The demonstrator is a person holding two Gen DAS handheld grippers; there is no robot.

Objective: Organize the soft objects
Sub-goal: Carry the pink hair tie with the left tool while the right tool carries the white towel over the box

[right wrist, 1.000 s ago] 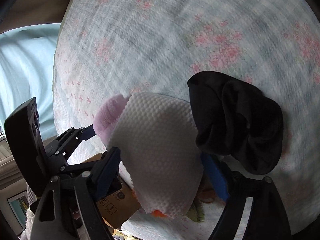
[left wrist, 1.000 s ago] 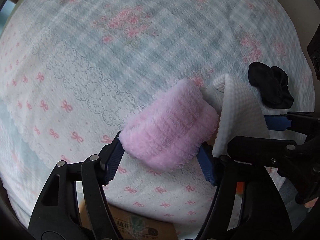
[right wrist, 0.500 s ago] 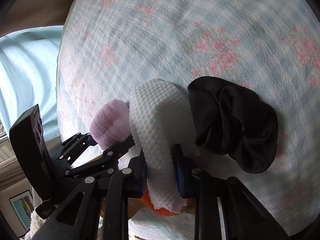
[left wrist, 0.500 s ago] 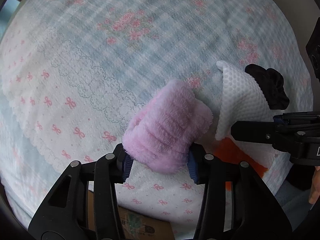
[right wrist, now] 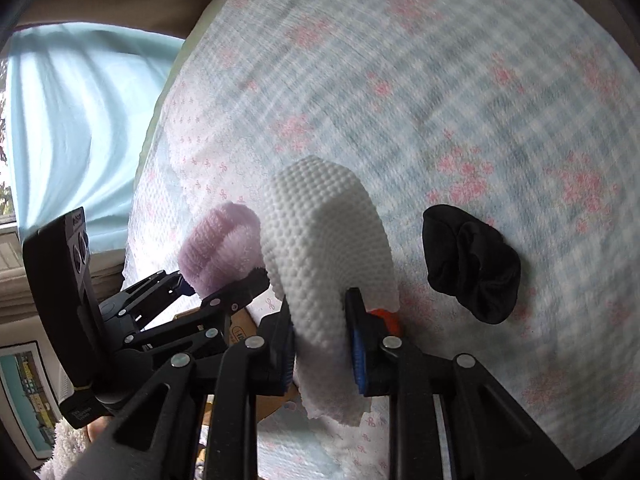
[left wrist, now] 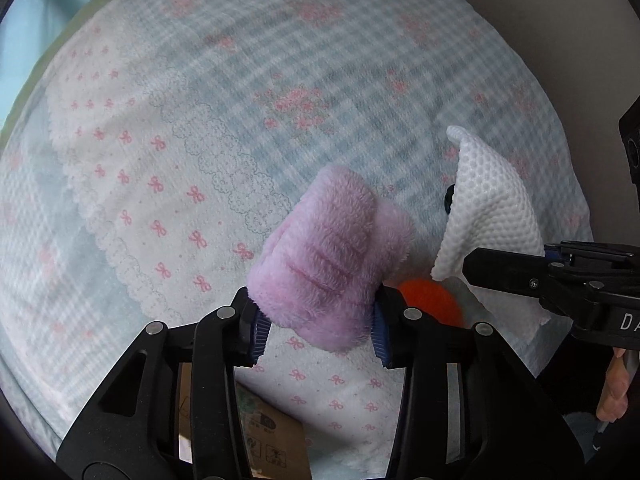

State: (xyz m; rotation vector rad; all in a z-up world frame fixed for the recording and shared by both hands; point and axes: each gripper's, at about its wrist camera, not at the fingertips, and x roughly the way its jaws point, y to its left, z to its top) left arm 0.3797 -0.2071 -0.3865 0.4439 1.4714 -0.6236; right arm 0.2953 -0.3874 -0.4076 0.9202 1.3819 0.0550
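Observation:
My left gripper (left wrist: 318,328) is shut on a fluffy pink cloth (left wrist: 332,260) and holds it above the bed. The pink cloth also shows in the right wrist view (right wrist: 218,246), with the left gripper (right wrist: 216,284) around it. My right gripper (right wrist: 320,344) is shut on a white waffle-textured cloth (right wrist: 328,240), lifted off the bed; it also shows in the left wrist view (left wrist: 492,216). A black scrunchie (right wrist: 472,262) lies on the bedspread to the right. An orange soft thing (left wrist: 434,306) lies under the cloths, mostly hidden.
The bed is covered by a blue-checked spread with pink flowers (left wrist: 280,80) and a white border with pink bows (left wrist: 140,200). A cardboard box (left wrist: 272,440) sits below the bed's near edge. A light-blue curtain (right wrist: 80,120) hangs at the left.
Both grippers have closed on their cloths and pulled back and up from the bed. The black scrunchie stays on the spread and now looks farther away.

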